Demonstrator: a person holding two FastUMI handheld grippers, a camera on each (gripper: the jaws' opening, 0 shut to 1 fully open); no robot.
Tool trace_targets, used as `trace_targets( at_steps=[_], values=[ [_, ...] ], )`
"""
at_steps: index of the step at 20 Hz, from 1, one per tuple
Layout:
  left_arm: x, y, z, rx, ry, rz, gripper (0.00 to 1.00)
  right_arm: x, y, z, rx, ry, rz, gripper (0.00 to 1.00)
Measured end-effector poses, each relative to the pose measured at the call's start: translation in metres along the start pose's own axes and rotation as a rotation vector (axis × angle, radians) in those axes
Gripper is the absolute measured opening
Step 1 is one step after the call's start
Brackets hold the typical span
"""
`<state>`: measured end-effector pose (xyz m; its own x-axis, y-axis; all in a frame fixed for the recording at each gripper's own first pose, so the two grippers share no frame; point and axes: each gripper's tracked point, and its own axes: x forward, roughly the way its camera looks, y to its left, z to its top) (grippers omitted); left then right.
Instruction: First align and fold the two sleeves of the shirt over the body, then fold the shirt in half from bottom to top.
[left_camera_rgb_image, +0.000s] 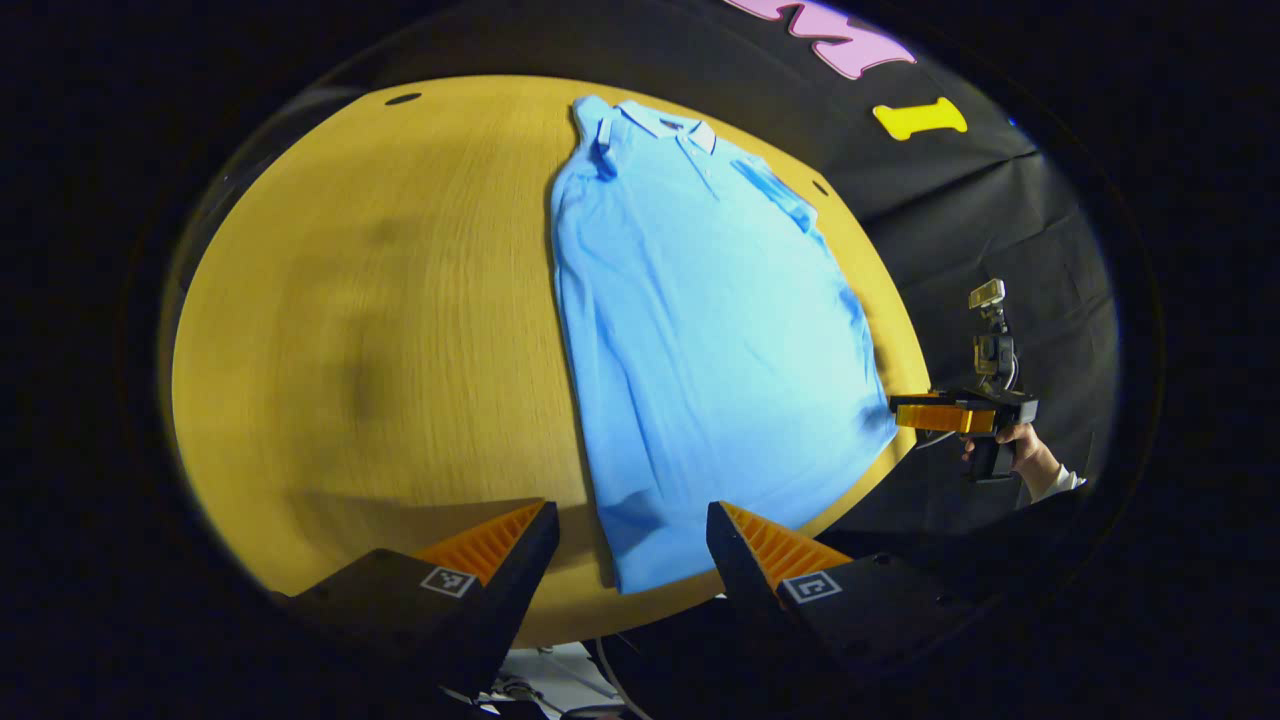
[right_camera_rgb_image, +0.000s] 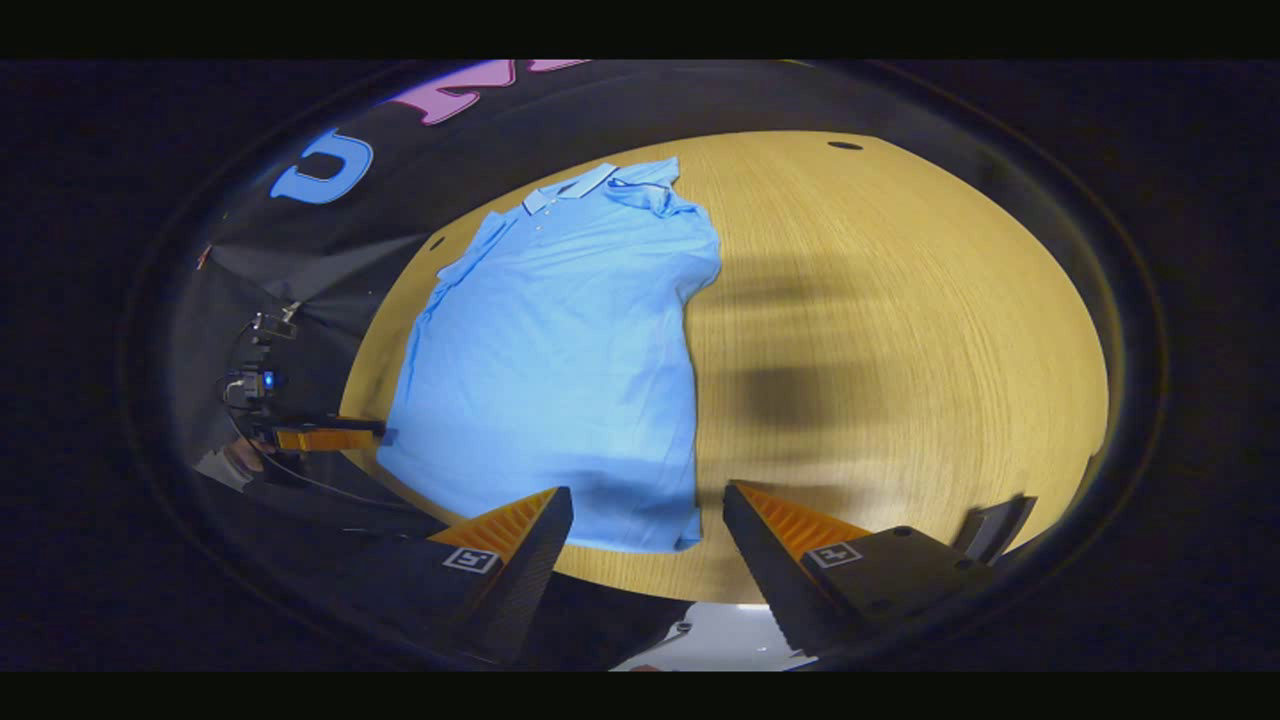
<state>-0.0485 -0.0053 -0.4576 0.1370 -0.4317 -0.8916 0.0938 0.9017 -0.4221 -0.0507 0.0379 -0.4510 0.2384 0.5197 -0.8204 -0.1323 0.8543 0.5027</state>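
Both claws hover before shirt hem.

No readable text or numbers; just square coded markers on each claw's fingers, unreadable.

table: wood grain kinda smeared with blur in the left gripper view
far gripper's jaws: too tiny to tell if gapped
shirt sleeves: folded under? can't really tell
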Motion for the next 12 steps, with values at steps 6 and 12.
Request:
trace_targets(
  at_steps=[6,12],
  values=[
    [0.006,-0.021,-0.017,0.021,0.047,-0.051,0.92,0.002,0.014,-0.015,0.017,0.057,0.055,0.91],
    [0.02,-0.028,-0.017,0.084,-0.006,0.018,0.71,0.008,0.005,-0.02,-0.072,0.066,-0.026,0.78]
  ],
)
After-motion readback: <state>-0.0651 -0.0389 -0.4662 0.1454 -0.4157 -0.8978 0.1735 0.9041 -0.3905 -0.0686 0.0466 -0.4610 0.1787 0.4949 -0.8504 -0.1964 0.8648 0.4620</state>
